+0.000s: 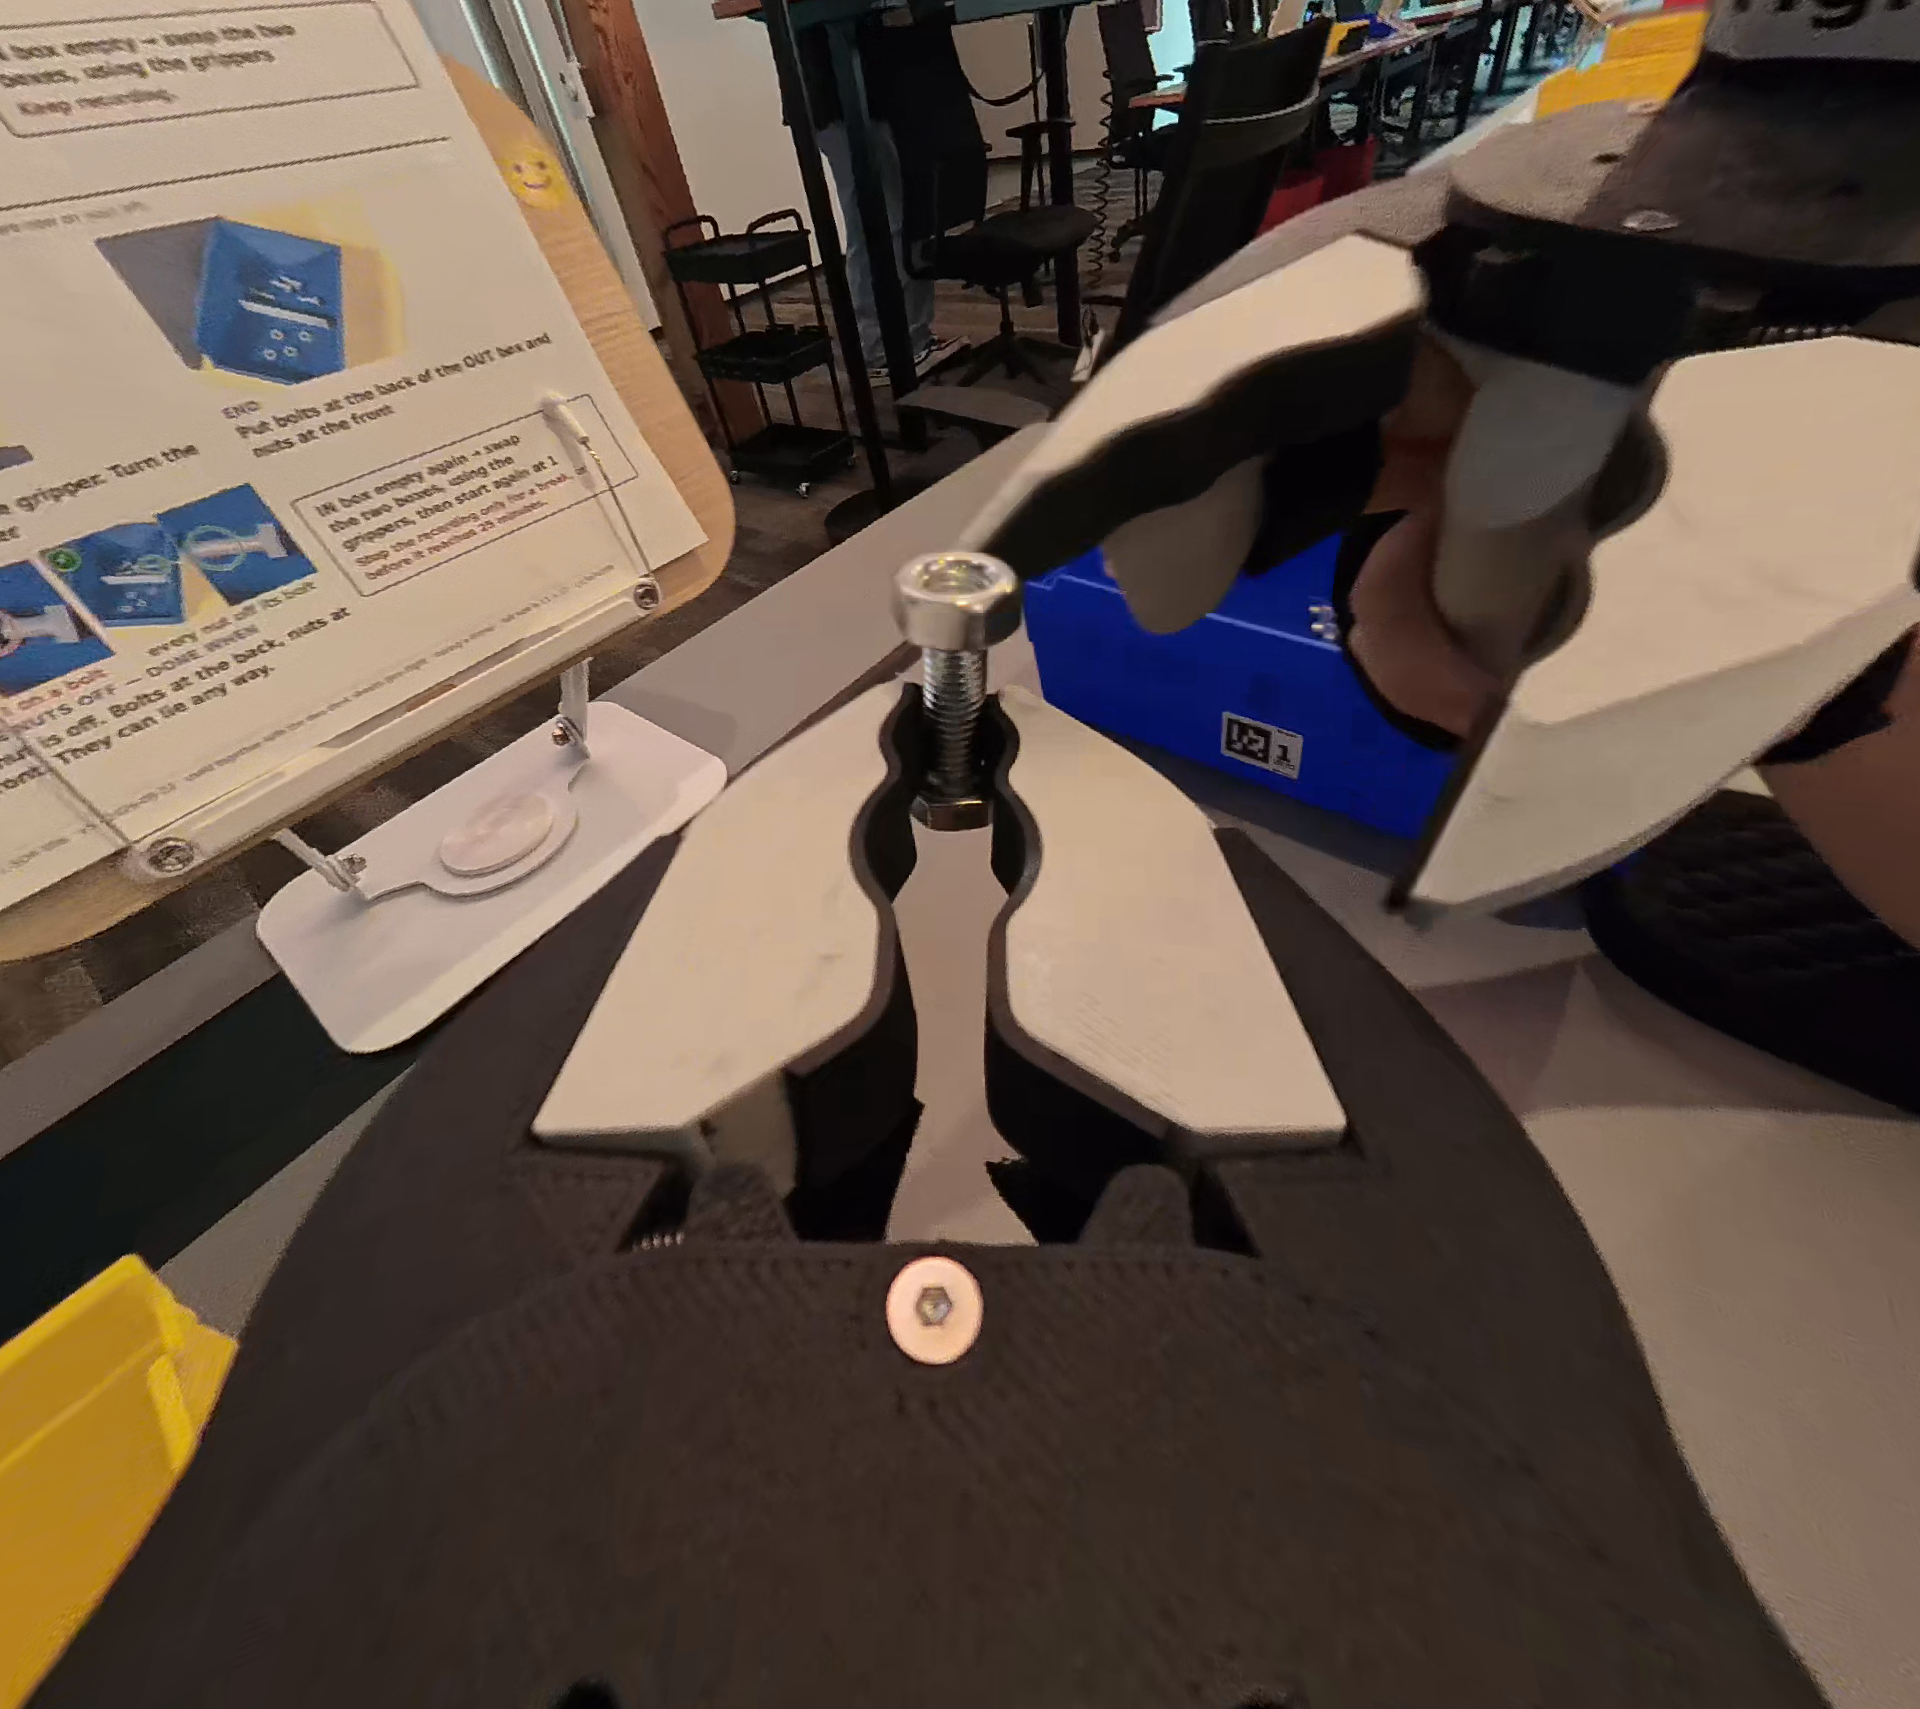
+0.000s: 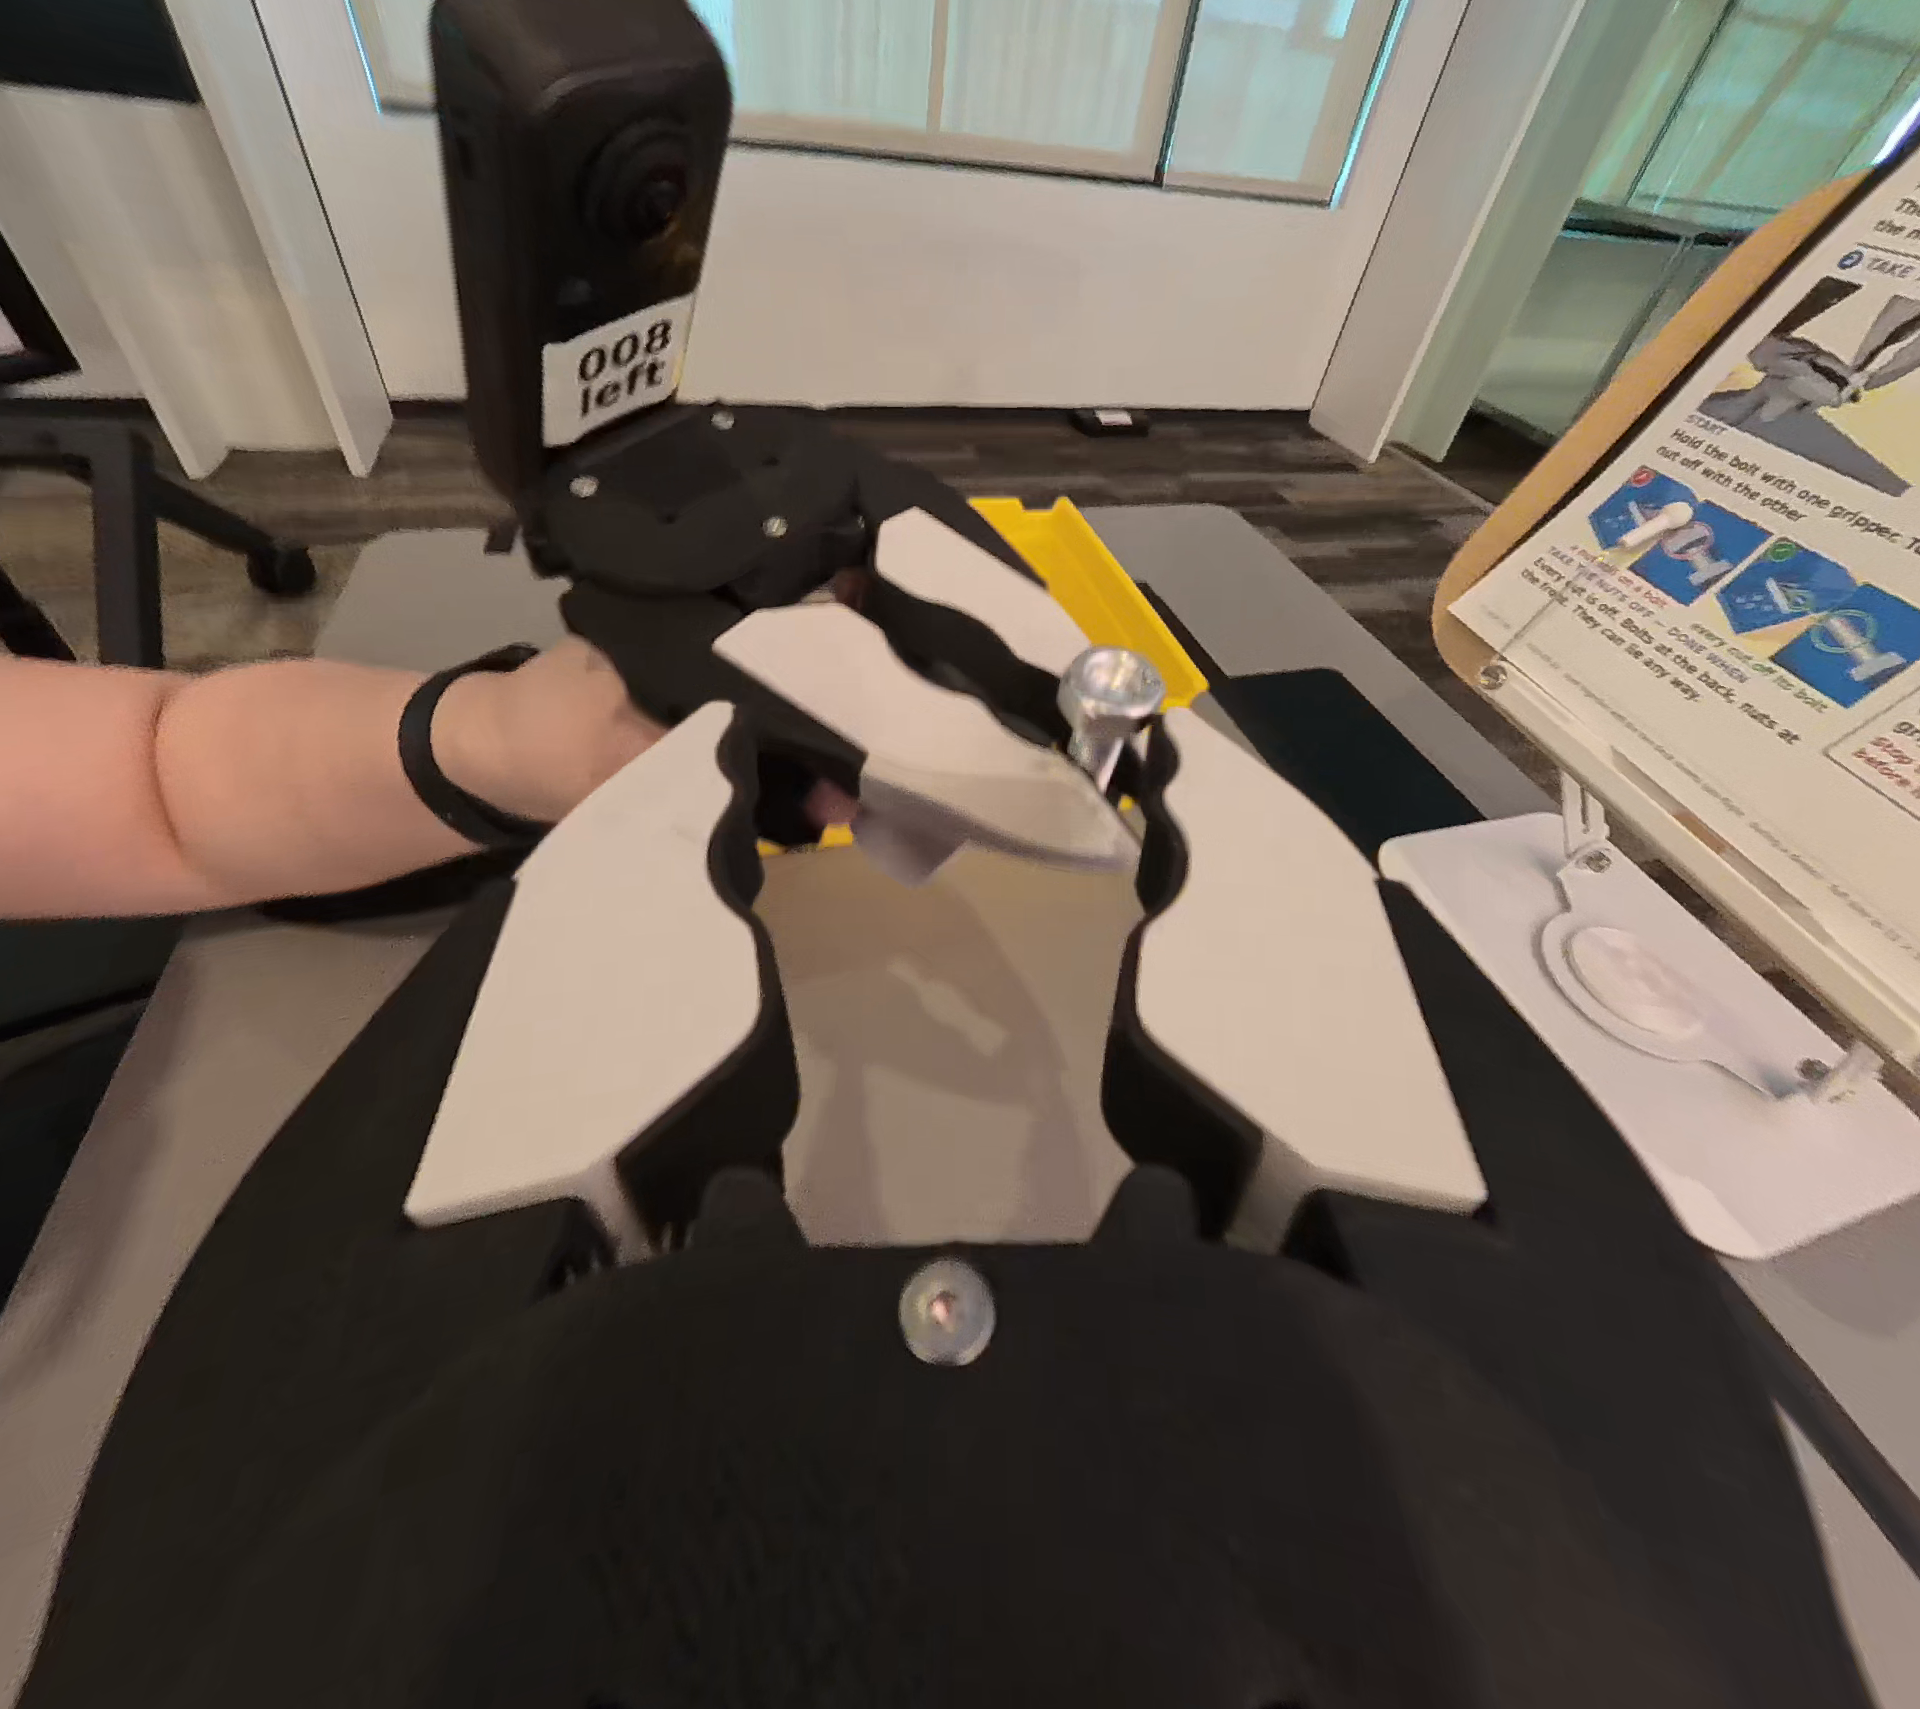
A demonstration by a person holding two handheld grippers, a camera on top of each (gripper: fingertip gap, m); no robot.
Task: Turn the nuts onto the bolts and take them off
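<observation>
The left gripper (image 1: 951,724) has its fingers clenched on a shiny silver socket-head bolt (image 1: 954,620) carrying a dark hex nut (image 1: 951,812); the right gripper (image 2: 945,812) has its fingers released beside it, above the grey counter (image 1: 1662,1244).

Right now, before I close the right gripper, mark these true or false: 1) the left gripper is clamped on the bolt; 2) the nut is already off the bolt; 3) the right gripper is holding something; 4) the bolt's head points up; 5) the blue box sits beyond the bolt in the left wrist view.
1) True: the left gripper is shut on the bolt.
2) False: the nut is on the thread, at the bolt's lower end.
3) False: the right gripper is open and holds nothing.
4) True: the head stands above the fingertips.
5) True: the blue box lies behind it, to the right.
</observation>
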